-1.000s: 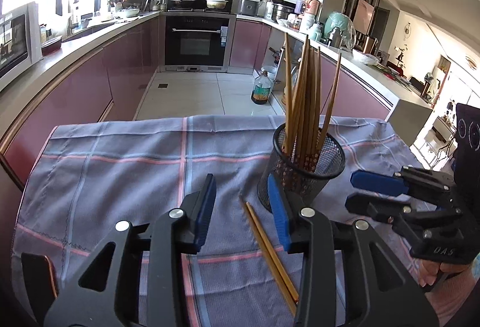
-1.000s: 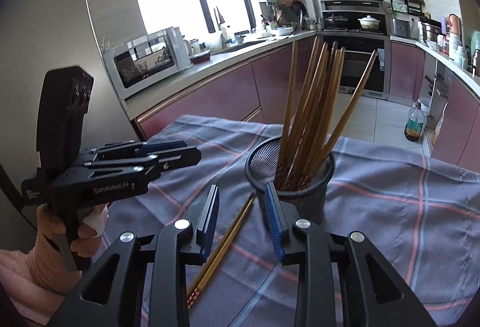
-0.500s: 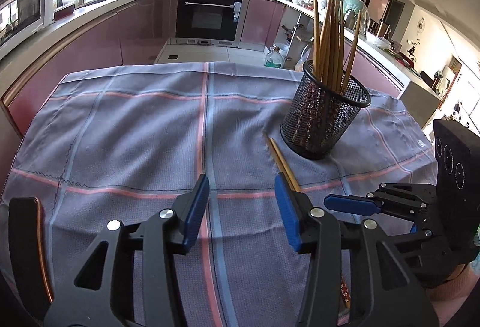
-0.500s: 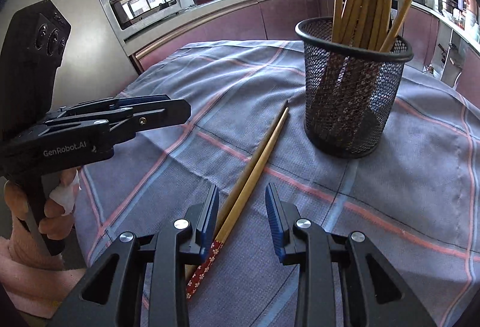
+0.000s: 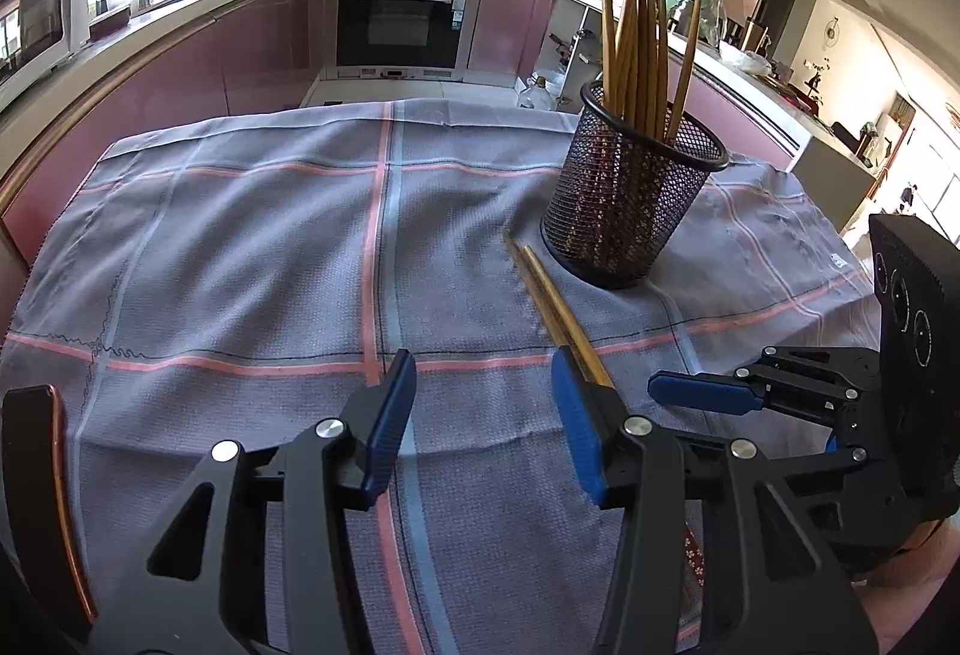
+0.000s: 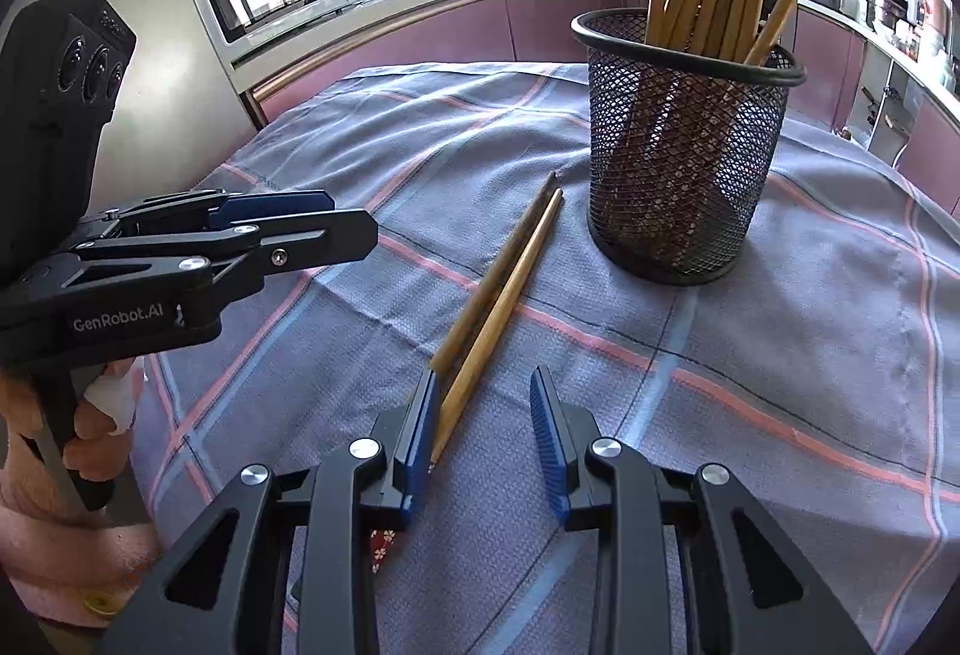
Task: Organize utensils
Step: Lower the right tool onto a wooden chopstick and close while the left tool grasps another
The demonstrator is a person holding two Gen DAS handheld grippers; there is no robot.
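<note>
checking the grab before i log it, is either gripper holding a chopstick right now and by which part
Nothing is held. The left gripper is open over bare cloth. The right gripper is open astride the two loose chopsticks near their patterned handle ends, pads not pressing.

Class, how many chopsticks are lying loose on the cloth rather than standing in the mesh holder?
2. Both chopsticks lie side by side on the cloth, just left of the mesh holder, their near ends reaching the right gripper. Its fingers hide those ends.

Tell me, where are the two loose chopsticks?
The chopsticks lie side by side on the cloth, left of the mesh cup, their near ends by the right gripper.
</note>
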